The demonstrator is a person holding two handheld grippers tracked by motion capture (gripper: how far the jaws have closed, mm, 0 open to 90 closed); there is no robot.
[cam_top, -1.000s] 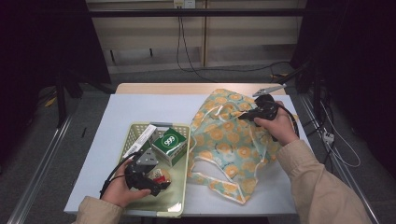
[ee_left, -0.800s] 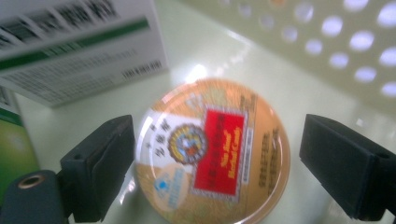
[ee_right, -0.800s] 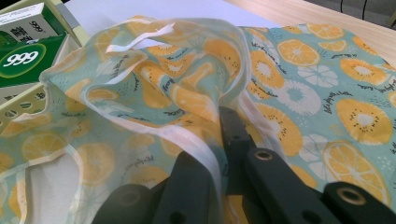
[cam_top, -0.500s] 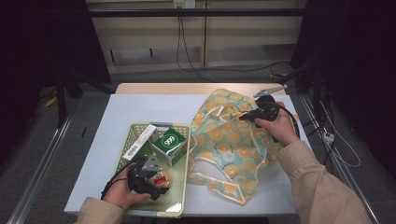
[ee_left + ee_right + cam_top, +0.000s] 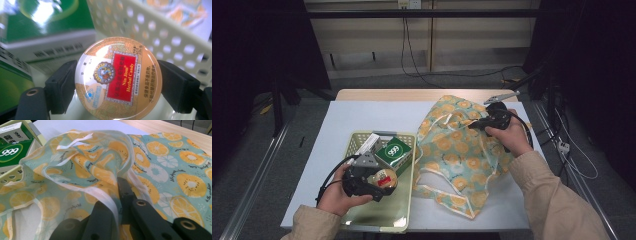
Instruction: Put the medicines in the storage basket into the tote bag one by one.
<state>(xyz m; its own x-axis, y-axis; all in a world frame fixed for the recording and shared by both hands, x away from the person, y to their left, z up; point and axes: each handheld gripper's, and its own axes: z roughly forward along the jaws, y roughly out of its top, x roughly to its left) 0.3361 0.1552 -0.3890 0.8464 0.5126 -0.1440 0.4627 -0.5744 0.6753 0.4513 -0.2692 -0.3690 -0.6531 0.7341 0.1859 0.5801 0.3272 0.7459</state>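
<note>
A round orange tin (image 5: pixel 118 78) with a red Herbal Candy label sits between my left gripper's pads (image 5: pixel 62 85), which press on its rim from both sides. These jaws have just been closing on it. From above, my left gripper (image 5: pixel 382 186) holds the tin (image 5: pixel 385 176) a little above the floor of the pale green basket (image 5: pixel 382 134). My right gripper (image 5: pixel 473 125) is shut on the rim of the fruit-print cloth bag (image 5: pixel 457 155) and holds its mouth up. In the right gripper view the jaws (image 5: pixel 119 195) pinch the bag's white-edged fabric (image 5: pixel 162 170).
A green box marked 999 (image 5: pixel 394 150) and a white box (image 5: pixel 369 142) lie at the far end of the basket. The green box (image 5: pixel 12 151) lies just left of the bag's mouth. Cables trail off the table's right side.
My left gripper has closed on the tin and lifted it slightly inside the basket. The right gripper and the bag have stayed put.
</note>
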